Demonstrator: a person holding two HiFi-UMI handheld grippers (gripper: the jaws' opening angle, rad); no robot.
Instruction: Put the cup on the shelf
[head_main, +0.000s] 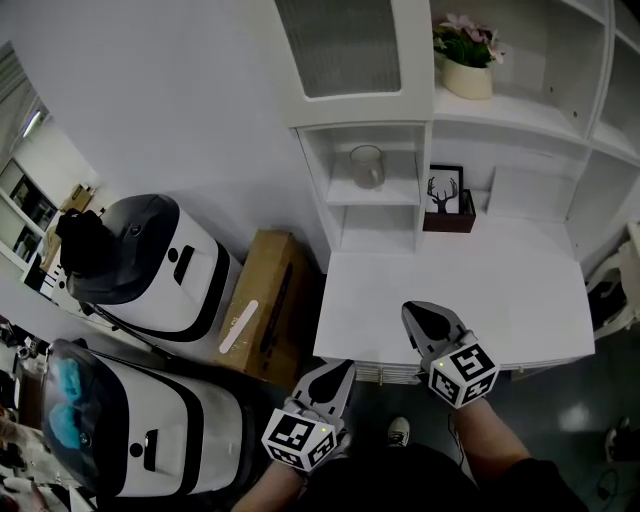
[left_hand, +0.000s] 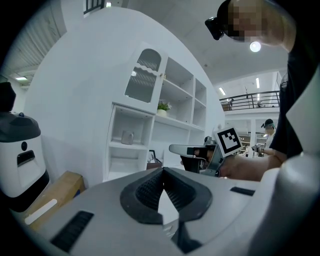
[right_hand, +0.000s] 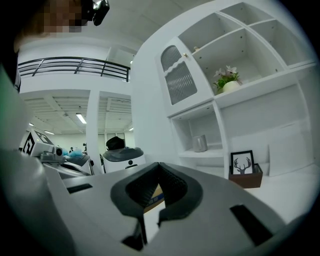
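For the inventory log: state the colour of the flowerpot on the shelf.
The flowerpot is cream-white; the head view shows it best.

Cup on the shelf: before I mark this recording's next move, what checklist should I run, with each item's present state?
1. Cup stands upright on the shelf of the small compartment: ok.
2. Left hand-held gripper shut, nothing between its jaws: ok.
3. Right hand-held gripper shut, nothing between its jaws: ok.
4. Both grippers apart from the cup, low by the desk's near edge: ok.
5. Cup empty: cannot tell.
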